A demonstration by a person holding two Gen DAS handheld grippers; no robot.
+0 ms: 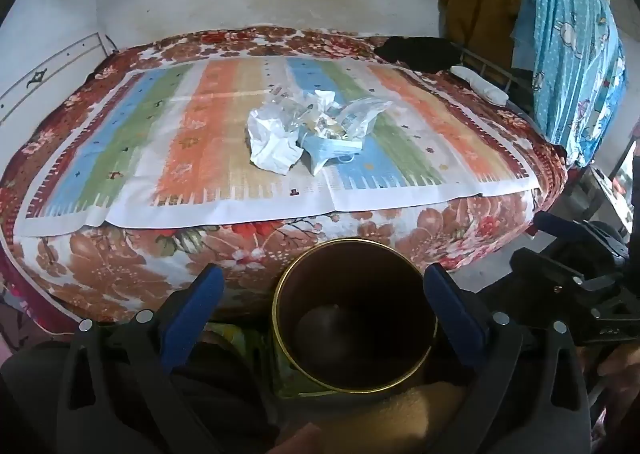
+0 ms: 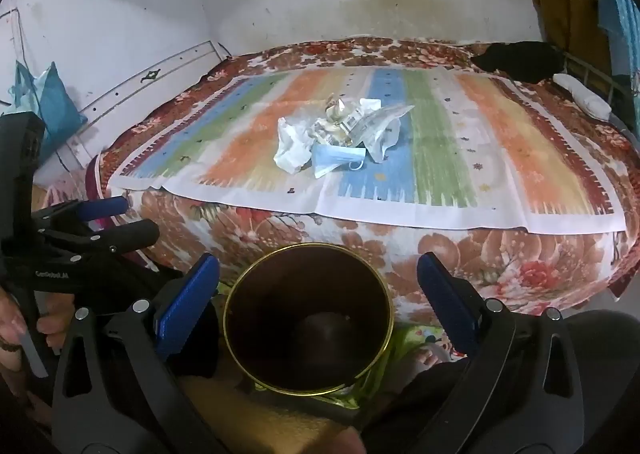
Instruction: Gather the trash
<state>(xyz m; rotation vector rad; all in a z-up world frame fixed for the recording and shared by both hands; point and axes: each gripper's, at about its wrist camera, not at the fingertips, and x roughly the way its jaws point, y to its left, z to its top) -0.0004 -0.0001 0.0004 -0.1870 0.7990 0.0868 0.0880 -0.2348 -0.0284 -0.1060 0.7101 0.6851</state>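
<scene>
Crumpled trash pile (image 1: 316,130) on striped cloth (image 1: 200,158), bin (image 1: 352,318) below (empty)

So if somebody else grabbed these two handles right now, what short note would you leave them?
Left gripper: fingers wide open, holding nothing.
Right gripper: the same, open and holding nothing.
Bin: on the floor in front of the bed, below both grippers, looks empty inside.
Trash pile: in the middle of the striped cloth on the bed; crumpled white paper, clear plastic wrappers, a blue face mask.
Done: nothing collected yet.
Left: pick up every piece and drop it into the bin.
</scene>
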